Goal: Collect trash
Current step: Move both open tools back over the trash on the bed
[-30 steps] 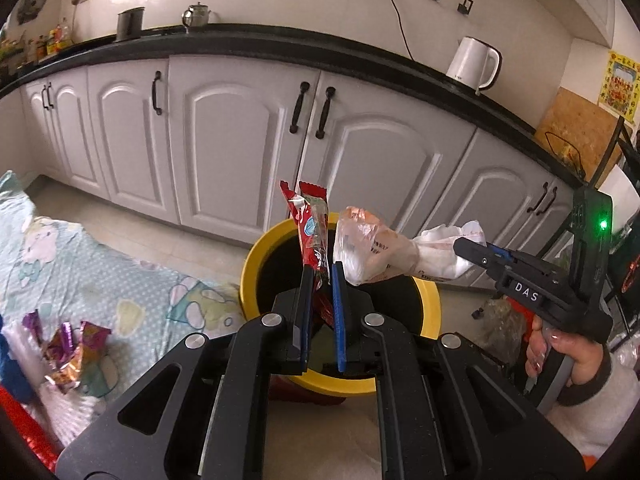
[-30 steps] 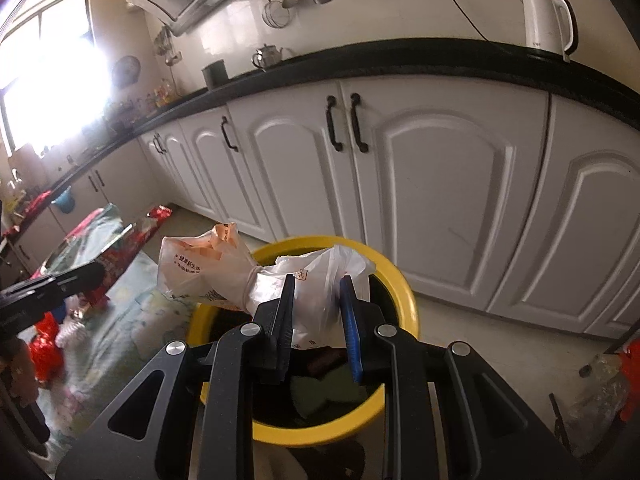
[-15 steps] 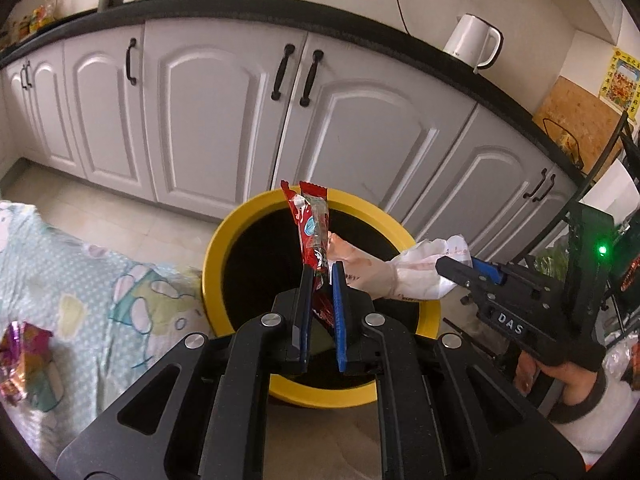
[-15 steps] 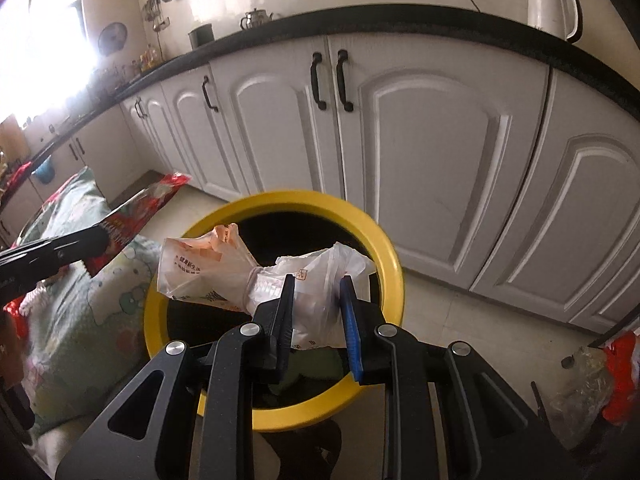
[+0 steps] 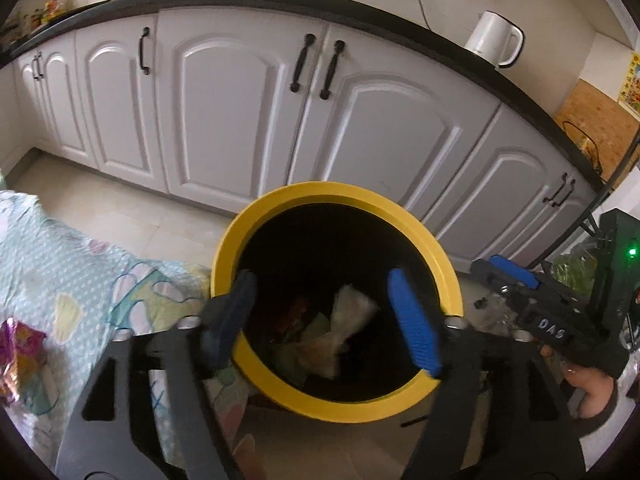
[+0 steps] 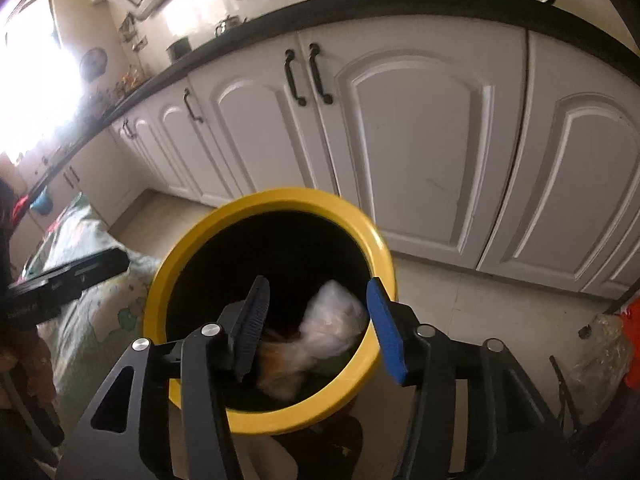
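A yellow-rimmed black bin point(image 5: 336, 197) stands on the floor in front of the cabinets. My left gripper point(image 5: 322, 320) hangs over its mouth, its jaws opening wide with nothing between them. Down in the bin lie a red wrapper point(image 5: 295, 312) and a white plastic bag point(image 5: 349, 318). In the right wrist view my right gripper point(image 6: 318, 320) is also over the bin point(image 6: 280, 197), jaws opening. The blurred plastic bag point(image 6: 332, 320) shows between its fingers, free of both pads, dropping into the bin. The right gripper point(image 5: 486, 270) is also seen from the left wrist, held by a hand point(image 5: 580, 380).
White cabinet doors point(image 5: 224, 100) under a black counter run behind the bin, with a white kettle point(image 5: 494, 40) on top. A patterned cloth point(image 5: 60, 272) with a shiny wrapper point(image 5: 20, 344) lies left of the bin. A crumpled clear bag point(image 6: 600, 352) lies on the floor to the right.
Both grippers sank toward the bin and opened. The red wrapper left the left jaws and the plastic bag left the right jaws, both falling into the bin.
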Available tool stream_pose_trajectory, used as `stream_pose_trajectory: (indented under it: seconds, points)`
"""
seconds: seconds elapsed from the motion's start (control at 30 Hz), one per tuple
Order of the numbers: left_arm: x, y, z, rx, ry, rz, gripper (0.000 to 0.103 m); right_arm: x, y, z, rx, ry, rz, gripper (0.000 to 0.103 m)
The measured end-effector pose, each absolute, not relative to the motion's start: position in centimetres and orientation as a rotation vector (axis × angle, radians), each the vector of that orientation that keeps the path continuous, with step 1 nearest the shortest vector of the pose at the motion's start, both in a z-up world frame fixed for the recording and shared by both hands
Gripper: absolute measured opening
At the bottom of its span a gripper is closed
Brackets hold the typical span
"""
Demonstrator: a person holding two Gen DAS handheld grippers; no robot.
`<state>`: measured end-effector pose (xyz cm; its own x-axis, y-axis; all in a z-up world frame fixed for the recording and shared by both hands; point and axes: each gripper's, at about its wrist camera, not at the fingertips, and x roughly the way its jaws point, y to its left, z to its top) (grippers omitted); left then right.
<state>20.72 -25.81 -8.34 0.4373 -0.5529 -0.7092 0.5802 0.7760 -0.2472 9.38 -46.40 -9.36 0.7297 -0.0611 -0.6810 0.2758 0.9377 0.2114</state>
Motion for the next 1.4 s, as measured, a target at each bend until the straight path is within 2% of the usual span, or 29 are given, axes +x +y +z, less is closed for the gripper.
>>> stream_pose_trajectory:
  seconds: [0.03, 0.1, 0.23, 0.8, 1.4]
  points:
    - [20.7, -25.5, -8.1, 0.032, 0.865, -0.692, 0.078, 9.3, -46.5, -9.2, 0.313, 0.724, -0.192, 0.054]
    - [20.6, -25.0, -7.8, 0.027, 0.854, -0.665, 0.092, 9.0, -46.5, -8.8, 0.323, 0.706, -0.195, 0.059]
    - [19.9, -23.2, -6.5, 0.01, 0.819, -0.611, 0.092, 8.7, -46.3, -8.3, 0.337, 0.679, -0.181, 0.063]
    - [17.1, -14.3, -2.5, -0.032, 0.68, -0.418, 0.092, 8.6, -40.4, -4.4, 0.261, 0.61, -0.012, 0.064]
    - [14.7, -8.6, -0.5, -0.061, 0.574, -0.311, 0.092, 8.5, -32.5, -1.4, 0.141, 0.538, 0.159, 0.07]
